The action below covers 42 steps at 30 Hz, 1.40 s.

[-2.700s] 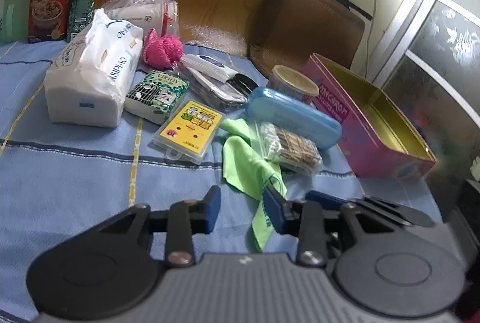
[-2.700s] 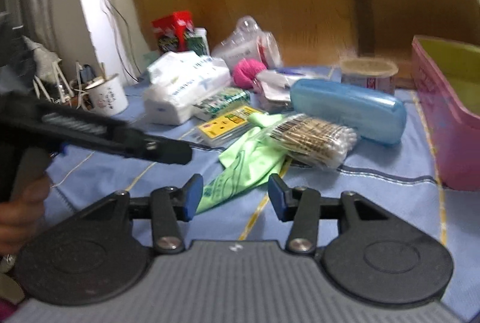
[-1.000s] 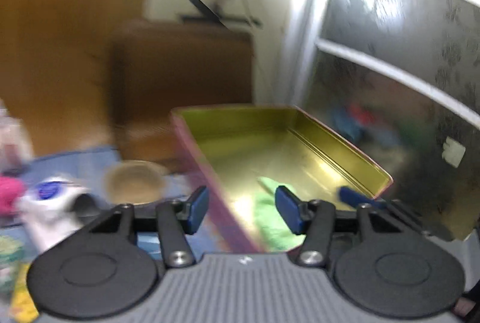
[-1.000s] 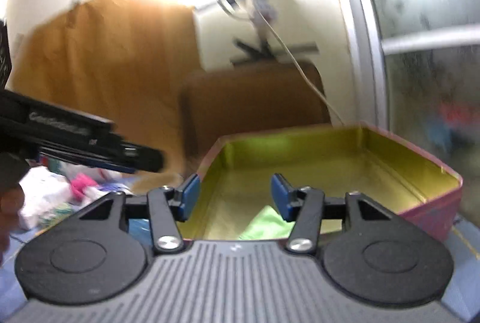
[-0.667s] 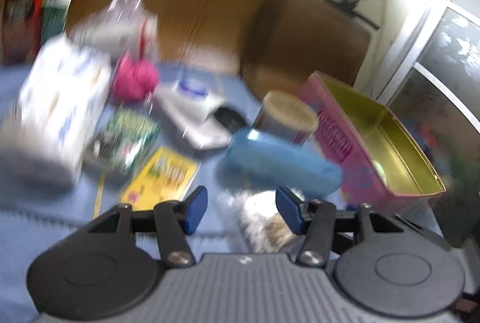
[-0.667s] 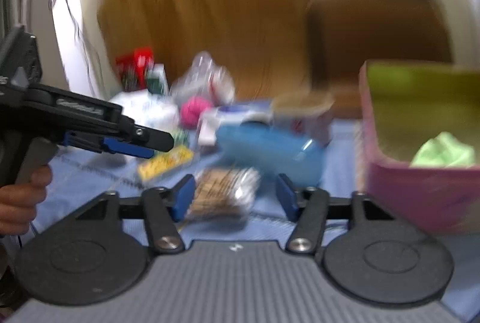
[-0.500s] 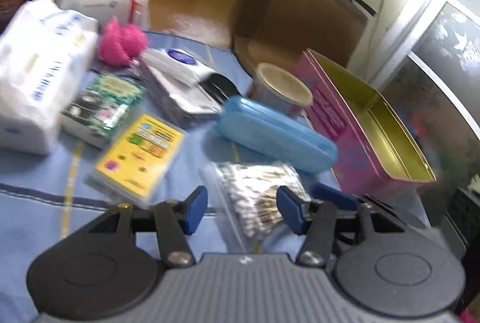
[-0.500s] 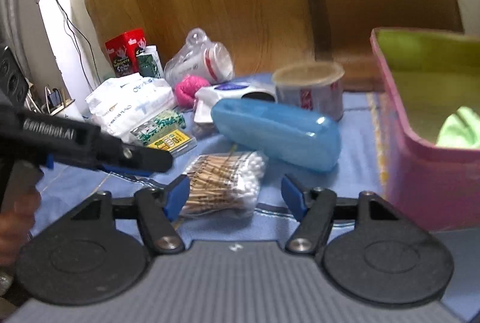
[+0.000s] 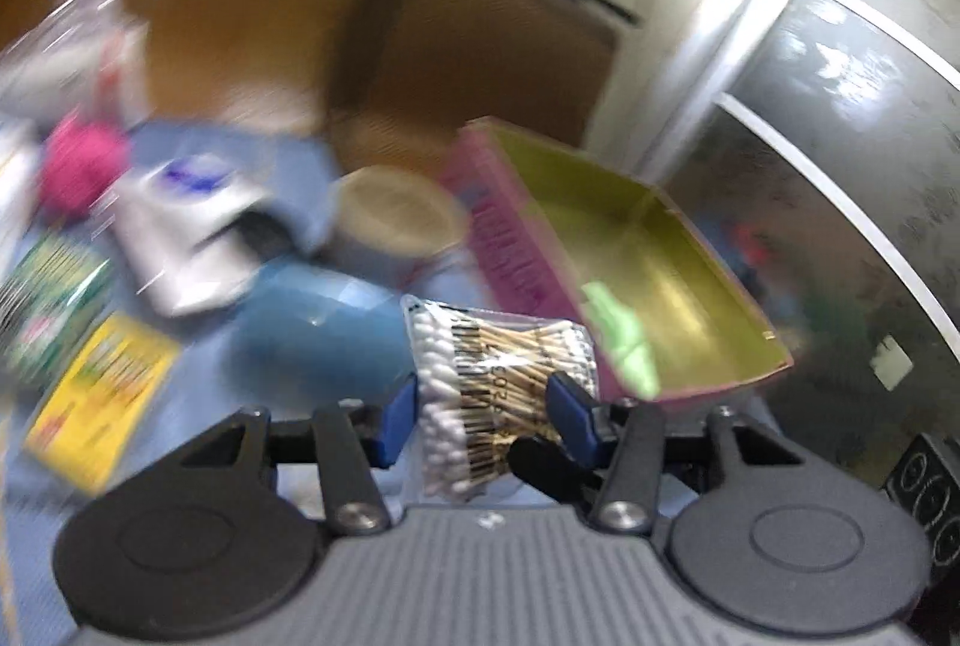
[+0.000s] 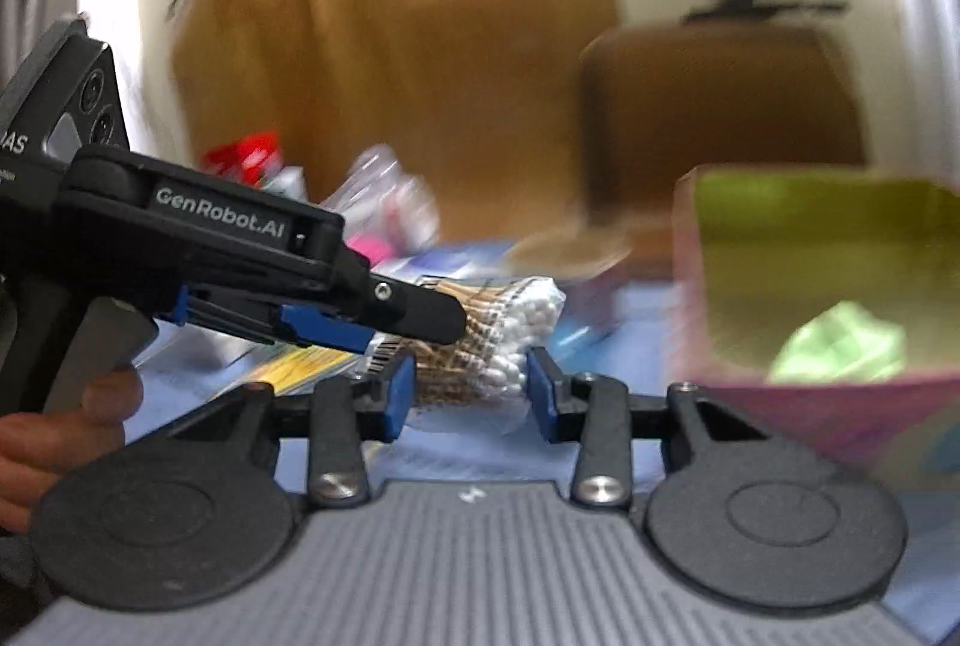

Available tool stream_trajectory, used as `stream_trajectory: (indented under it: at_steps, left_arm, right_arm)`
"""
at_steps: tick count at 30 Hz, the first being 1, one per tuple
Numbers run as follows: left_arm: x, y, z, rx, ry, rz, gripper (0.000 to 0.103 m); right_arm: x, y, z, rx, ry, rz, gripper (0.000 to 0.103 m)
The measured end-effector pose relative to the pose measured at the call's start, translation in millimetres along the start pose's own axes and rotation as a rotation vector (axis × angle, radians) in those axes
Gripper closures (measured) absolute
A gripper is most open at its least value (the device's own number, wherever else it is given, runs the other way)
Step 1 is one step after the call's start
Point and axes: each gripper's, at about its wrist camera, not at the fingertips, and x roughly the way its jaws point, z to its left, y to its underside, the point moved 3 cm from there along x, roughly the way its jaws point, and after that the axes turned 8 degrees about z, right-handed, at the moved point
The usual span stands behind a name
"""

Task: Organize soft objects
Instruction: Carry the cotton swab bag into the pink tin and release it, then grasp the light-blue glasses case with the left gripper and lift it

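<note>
A clear bag of cotton swabs (image 9: 498, 376) is held up between the fingers of my left gripper (image 9: 486, 415), lifted off the blue cloth; it also shows in the right wrist view (image 10: 480, 340), in front of my right gripper (image 10: 471, 394), whose jaws stand apart on either side of it. The left gripper's body (image 10: 240, 262) crosses the right wrist view from the left. A pink tin with a gold inside (image 9: 678, 280) stands at the right and holds a crumpled green cloth (image 9: 621, 340), which also shows in the right wrist view (image 10: 840, 346).
On the blue tablecloth (image 9: 210, 346) lie a blue glasses case (image 9: 318, 328), a round tub (image 9: 396, 220), a yellow card (image 9: 102, 400), a green packet (image 9: 48, 304), a white pouch (image 9: 180, 226) and a pink ball (image 9: 78, 159). A brown chair (image 9: 480, 63) stands behind. Both views are blurred.
The swab bag lay on the cloth half a second ago; now my left gripper has closed on it and raised it toward the tin. The right gripper has moved in close beside it.
</note>
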Motion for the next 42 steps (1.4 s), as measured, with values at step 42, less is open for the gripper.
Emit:
stream_trajectory:
  at_steps: [42]
  left_arm:
    - [-56.7,53.4,93.2,-0.143,-0.144,-0.080,0.045]
  right_arm:
    - [82.7,-5.4,22.2,-0.423,0.089,0.284,0.059]
